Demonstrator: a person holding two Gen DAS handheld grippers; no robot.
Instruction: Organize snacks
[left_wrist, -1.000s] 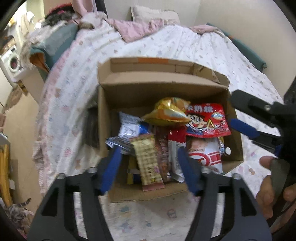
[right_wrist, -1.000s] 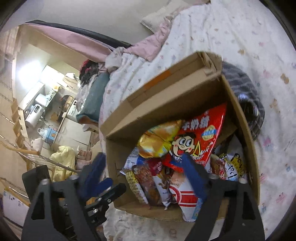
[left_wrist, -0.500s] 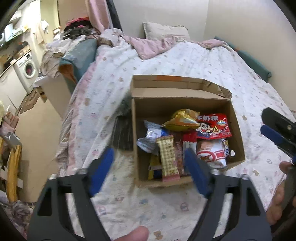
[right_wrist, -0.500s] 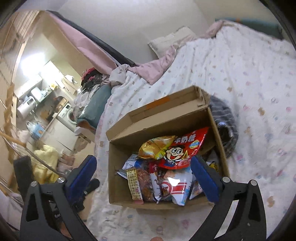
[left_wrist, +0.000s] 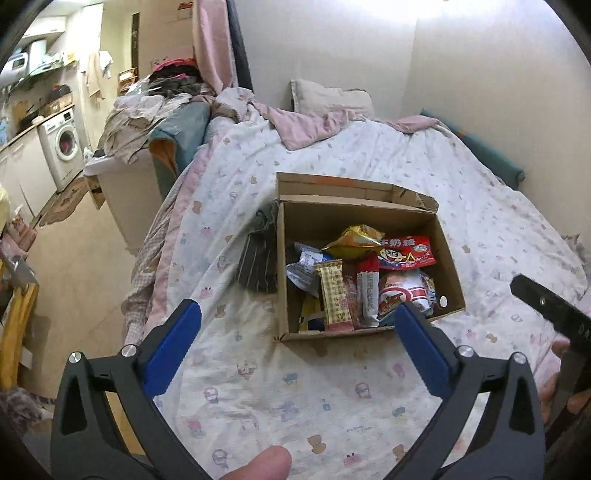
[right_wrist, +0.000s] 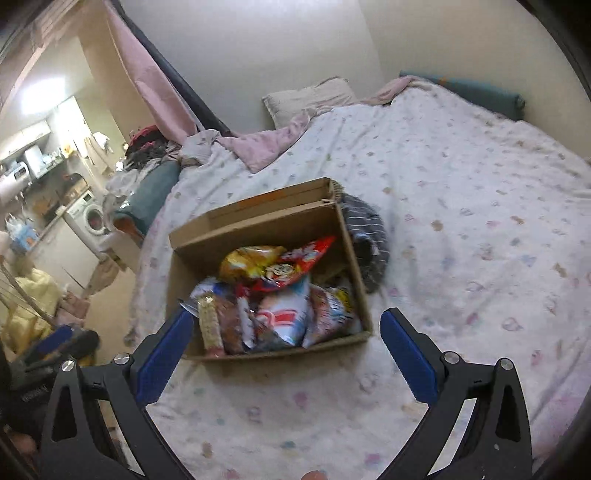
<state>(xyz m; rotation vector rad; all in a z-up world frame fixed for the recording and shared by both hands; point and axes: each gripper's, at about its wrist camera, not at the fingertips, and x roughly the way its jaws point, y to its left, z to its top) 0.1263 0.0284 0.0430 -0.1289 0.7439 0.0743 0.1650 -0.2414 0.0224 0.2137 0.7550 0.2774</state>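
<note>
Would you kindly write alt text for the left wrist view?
An open cardboard box packed with snack packets sits on a patterned bedspread, beyond the empty left gripper, whose jaws are opening. A dark striped cloth lies against the box's left side.
</note>
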